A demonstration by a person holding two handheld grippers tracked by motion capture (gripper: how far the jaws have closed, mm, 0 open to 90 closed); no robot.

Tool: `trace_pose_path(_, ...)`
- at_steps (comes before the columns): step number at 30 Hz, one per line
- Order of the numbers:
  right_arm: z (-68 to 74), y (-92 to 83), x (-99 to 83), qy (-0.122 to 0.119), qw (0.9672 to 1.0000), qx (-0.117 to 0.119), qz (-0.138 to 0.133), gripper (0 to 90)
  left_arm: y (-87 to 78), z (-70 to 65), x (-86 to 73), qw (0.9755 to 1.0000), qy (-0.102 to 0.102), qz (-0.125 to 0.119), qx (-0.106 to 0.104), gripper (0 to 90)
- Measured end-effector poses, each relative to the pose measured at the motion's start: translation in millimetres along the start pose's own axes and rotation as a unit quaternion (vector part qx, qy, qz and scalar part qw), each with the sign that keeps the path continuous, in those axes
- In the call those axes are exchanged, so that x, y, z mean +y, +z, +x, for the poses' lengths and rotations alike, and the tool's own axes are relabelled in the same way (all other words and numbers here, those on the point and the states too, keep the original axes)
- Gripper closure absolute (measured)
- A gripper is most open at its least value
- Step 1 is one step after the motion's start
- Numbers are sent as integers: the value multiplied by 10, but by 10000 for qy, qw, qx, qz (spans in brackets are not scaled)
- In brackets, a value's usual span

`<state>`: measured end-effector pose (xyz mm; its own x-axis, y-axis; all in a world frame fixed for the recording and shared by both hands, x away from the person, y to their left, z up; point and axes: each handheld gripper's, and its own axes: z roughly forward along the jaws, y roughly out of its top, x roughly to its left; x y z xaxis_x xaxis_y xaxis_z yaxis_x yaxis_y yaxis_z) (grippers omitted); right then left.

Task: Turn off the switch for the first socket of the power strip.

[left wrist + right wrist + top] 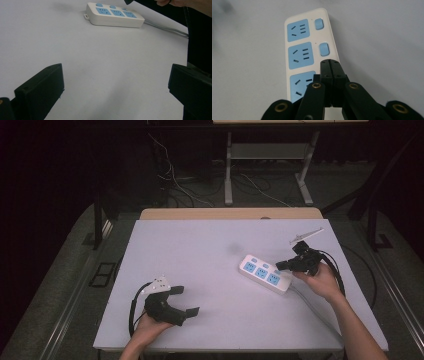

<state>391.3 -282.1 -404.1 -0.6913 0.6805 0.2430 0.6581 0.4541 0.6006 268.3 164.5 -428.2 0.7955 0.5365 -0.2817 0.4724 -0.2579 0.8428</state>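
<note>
A white power strip [265, 274] with three blue sockets lies at the table's right, also seen in the left gripper view [115, 15] and the right gripper view [304, 47]. My right gripper [280, 265] hovers over the strip's near end with its jaws pressed together and nothing between them. In the right gripper view its tip [330, 62] sits just below the middle blue switch [324, 49] and covers the spot beside the nearest socket. My left gripper [186, 301] rests open near the front left, and bare table shows between its jaws [115, 72].
The strip's grey cable [310, 300] runs toward the table's front right, under the right forearm. The white tabletop [200, 250] stretches between the two grippers. A wooden desk edge [230, 213] lies behind it, with floor cables beyond.
</note>
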Motion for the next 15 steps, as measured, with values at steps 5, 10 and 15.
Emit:
trace_pose_path(5, -31, 41, -8, 61, 10000, 46, 27, 895, 1, 2, 0, 10000, 2, 2, 4, 0)
trace_pose_path(10, -45, 86, -16, 82, 9999, 84, 65, 895, 1, 4, -1, 10000, 5, 8, 4, 0)
trace_pose_path(15, -56, 129, -19, 91, 9997, 152, 146, 895, 0, 6, 0, 10000, 4, 11, 8, 0)
